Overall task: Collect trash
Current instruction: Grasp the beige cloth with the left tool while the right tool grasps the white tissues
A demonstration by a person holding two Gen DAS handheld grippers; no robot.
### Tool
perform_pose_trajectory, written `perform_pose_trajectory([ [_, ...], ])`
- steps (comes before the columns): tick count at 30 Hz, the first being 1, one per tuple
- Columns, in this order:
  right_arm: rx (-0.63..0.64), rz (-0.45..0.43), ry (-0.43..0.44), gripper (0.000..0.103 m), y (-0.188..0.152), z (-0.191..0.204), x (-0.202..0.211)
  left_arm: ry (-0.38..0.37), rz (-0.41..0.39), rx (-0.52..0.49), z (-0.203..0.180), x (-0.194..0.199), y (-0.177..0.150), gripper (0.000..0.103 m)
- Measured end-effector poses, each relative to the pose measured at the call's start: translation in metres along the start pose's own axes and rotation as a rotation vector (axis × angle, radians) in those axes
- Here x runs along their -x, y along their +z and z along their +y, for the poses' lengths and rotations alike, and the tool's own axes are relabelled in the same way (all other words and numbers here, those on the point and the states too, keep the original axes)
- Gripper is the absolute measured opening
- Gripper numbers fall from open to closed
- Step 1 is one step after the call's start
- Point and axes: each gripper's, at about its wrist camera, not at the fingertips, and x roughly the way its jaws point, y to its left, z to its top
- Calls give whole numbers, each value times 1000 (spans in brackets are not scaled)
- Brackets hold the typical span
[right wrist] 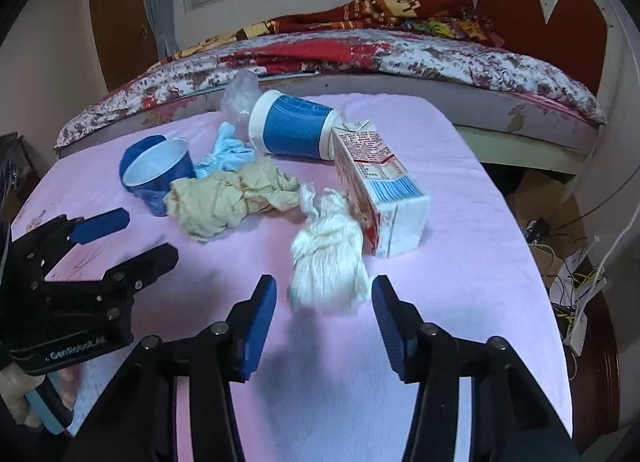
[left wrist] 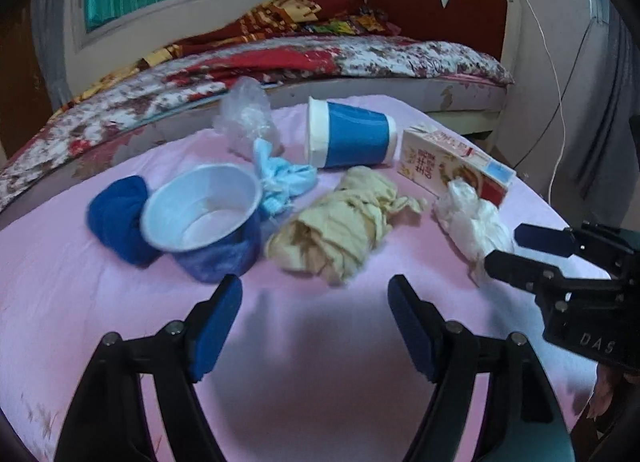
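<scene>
White tissue wad (right wrist: 328, 262) sits on the pink worktop (right wrist: 480, 262), dead ahead of the right gripper (right wrist: 324, 322) and just past its fingertips, not yet between them. Right fingers (right wrist: 260, 326) spread on either side of the wad's near end, pads touching nothing. Wad's long axis runs roughly away from the gripper, in line with the approach; twisted tail points to the far side, toward the milk carton (right wrist: 380, 190) touching its right flank. Judgement: straight push forward, then close. Risk is nudging the carton.

Left gripper (left wrist: 316, 318) is also spread and empty. Crumpled yellowish paper (left wrist: 344, 222) lies just ahead of it, long axis slanting from near-left to far-right. Right hand is the nearer one for the wad, left for the paper.
</scene>
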Motion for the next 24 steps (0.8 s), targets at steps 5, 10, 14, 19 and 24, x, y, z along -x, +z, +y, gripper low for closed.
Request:
perform_pose_trajectory([
  [5, 2, 24, 21, 43, 7, -7, -16, -10, 12, -33, -9, -18, 13, 76],
  [10, 20, 30, 26, 43, 12, -9, -22, -8, 25, -56, -15, -31, 23, 76],
  [14, 12, 39, 51, 40, 13, -12, -27, -30, 65, -43, -14, -42, 28, 74],
  [19, -4, 34, 67, 33, 8, -11, -26, -43, 104, -10, -16, -47, 26, 36],
  [24, 1, 27, 68, 26, 1, -7, -18, -26, 60, 0, -23, -28, 16, 26],
])
